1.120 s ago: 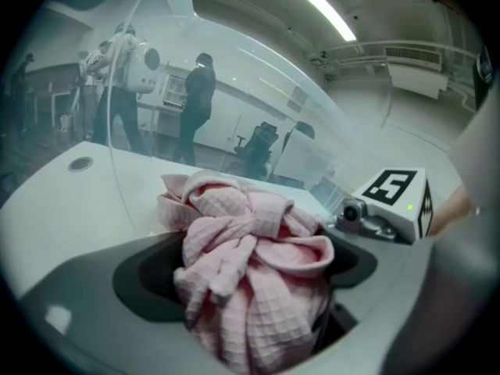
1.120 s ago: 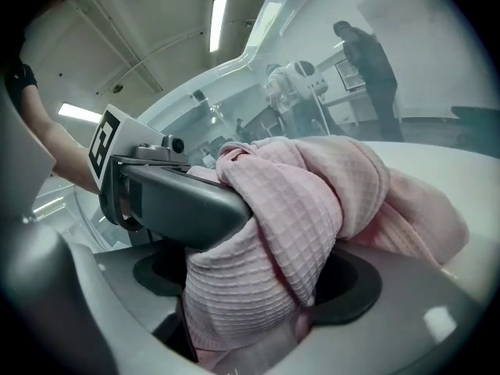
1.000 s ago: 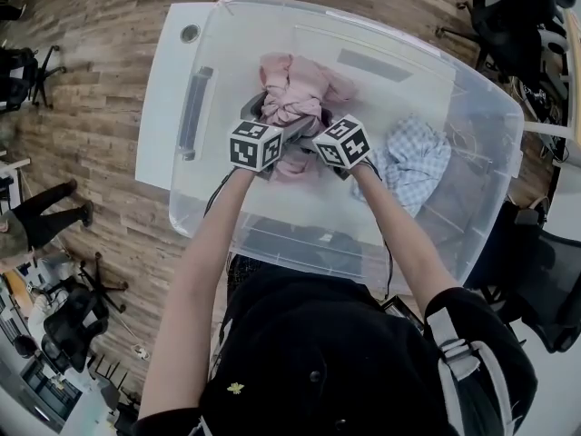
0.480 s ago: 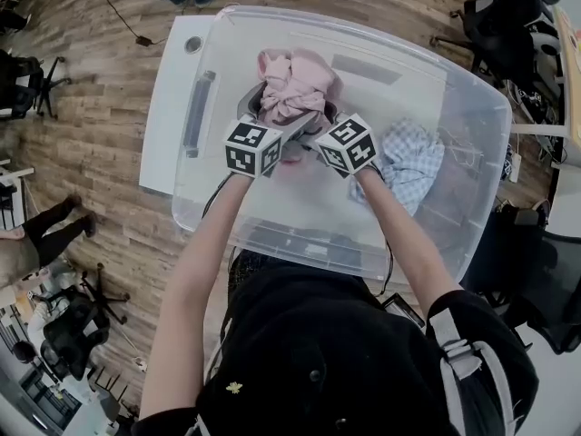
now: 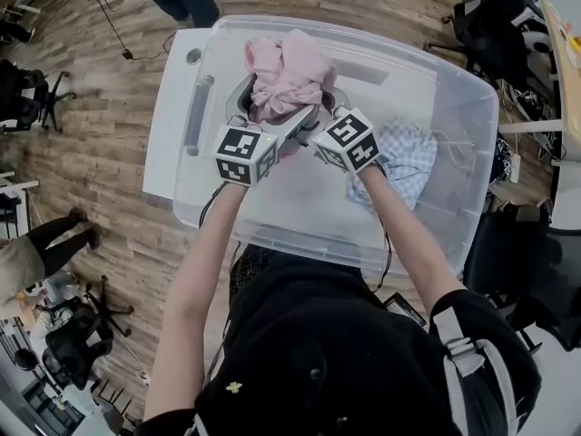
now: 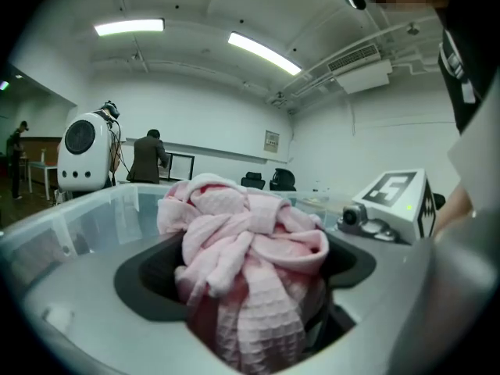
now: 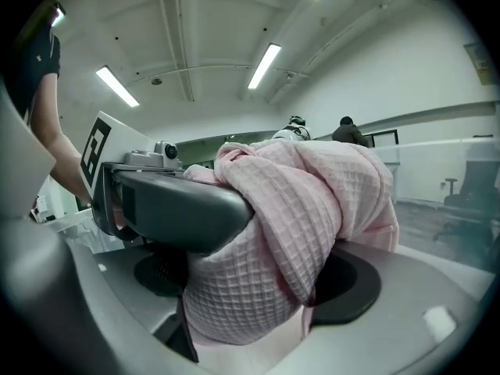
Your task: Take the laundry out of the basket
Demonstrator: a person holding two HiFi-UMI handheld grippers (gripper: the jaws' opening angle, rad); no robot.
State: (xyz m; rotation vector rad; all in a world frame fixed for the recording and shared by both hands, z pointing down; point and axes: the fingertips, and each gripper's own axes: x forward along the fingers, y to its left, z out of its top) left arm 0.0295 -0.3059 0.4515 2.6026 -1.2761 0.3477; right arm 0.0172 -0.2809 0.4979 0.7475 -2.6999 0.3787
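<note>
A pink waffle-weave cloth [image 5: 283,71] is bunched up and held above the far left part of the clear plastic basket [image 5: 472,153]. Both grippers clamp it from opposite sides. My left gripper [image 5: 272,112] is shut on the bundle, which fills the space between its jaws [image 6: 250,272]. My right gripper [image 5: 322,116] is shut on the same cloth [image 7: 312,233], with the left gripper's dark jaw pressed against it from the left. A blue checked cloth [image 5: 404,166] lies on the basket's floor at the right.
The basket stands on a white table [image 5: 168,125] over a wooden floor. Office chairs [image 5: 508,25] stand at the right and left edges. A person [image 5: 27,252] stands at the left, another [image 6: 147,158] beside a white machine [image 6: 82,151].
Both grippers have lifted the pink cloth higher and towards the basket's far left rim. The blue checked cloth has stayed where it was.
</note>
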